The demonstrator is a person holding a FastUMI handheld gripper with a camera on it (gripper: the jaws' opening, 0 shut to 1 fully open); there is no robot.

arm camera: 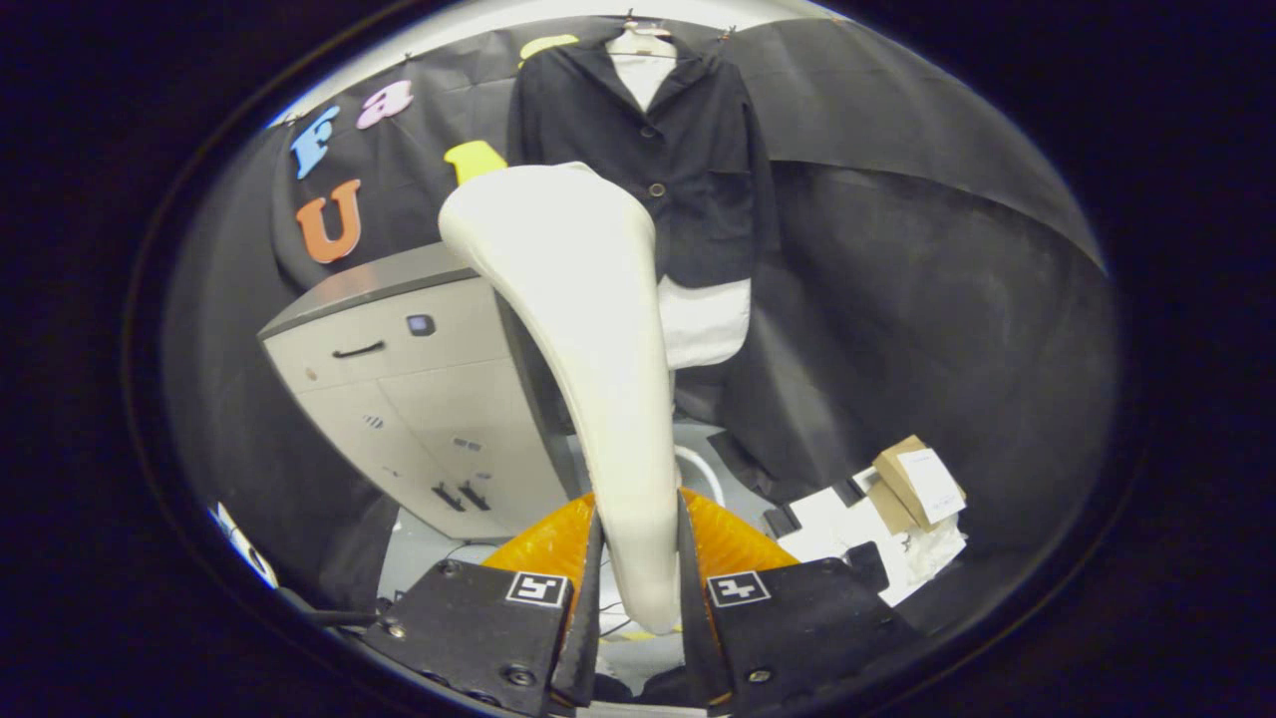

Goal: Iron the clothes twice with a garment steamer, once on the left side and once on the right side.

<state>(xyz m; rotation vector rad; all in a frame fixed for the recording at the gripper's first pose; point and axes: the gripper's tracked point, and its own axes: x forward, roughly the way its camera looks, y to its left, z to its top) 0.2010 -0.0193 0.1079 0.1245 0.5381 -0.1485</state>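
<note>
A cream-white garment steamer (588, 329) stands upright between my fingers, its handle pinched by both and its wide head rising ahead of me. My gripper (640, 558) is shut on that handle. Beyond the steamer's head a dark buttoned jacket (688, 150) hangs on a hanger from the rail, over a white shirt (706, 321) whose hem shows below it. The steamer's head hides part of the jacket's left side and stands apart from the cloth.
A pale cabinet with drawers (419, 399) stands to the left of the clothes. On the floor to the right lie a cardboard box (912, 479) and white sheets (847, 529). Black cloth walls close the booth behind.
</note>
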